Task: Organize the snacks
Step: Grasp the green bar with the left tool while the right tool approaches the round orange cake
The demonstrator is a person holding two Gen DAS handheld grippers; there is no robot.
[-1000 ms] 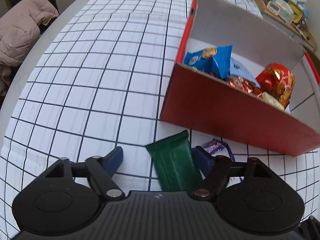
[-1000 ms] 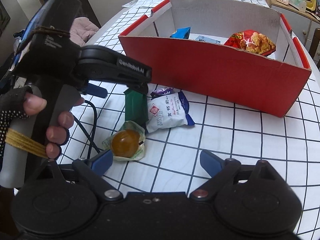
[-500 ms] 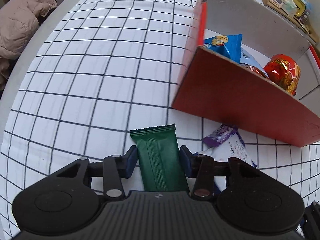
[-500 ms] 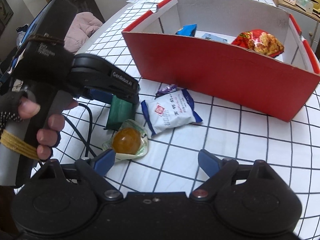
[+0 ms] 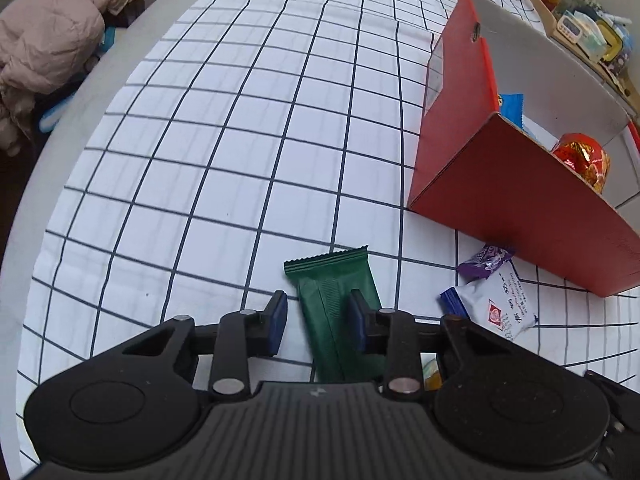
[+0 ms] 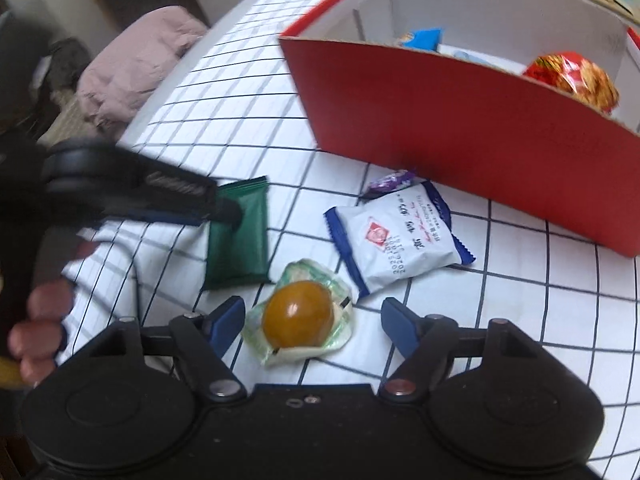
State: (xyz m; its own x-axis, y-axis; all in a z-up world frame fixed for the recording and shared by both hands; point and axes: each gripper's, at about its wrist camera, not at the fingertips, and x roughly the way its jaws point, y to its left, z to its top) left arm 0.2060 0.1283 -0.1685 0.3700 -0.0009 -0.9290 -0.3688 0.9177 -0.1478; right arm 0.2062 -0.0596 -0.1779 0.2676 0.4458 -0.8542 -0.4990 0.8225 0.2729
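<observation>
A green bar wrapper [image 5: 334, 300] lies flat on the checked cloth; it also shows in the right wrist view [image 6: 240, 236]. My left gripper [image 5: 318, 322] sits over it, partly open; the right finger rests on the bar and the left finger stands clear of its edge. My right gripper [image 6: 312, 318] is open, straddling a wrapped orange-brown ball [image 6: 298, 318]. A white and blue packet [image 6: 400, 238] and a small purple candy [image 6: 390, 180] lie by the red box [image 6: 440, 120]. The box holds a blue packet [image 6: 422, 38] and a red bag [image 6: 576, 76].
A pink jacket [image 5: 48, 36] lies off the table's left edge. A shelf with small items [image 5: 580, 28] stands behind the box. Bare checked cloth [image 5: 240, 120] spreads left of the box. The left gripper body [image 6: 120, 188] crosses the right wrist view.
My left gripper has shifted left; the jaws that flanked the green bar now sit wider, with one finger on top. My right gripper moved forward over the orange-brown ball.
</observation>
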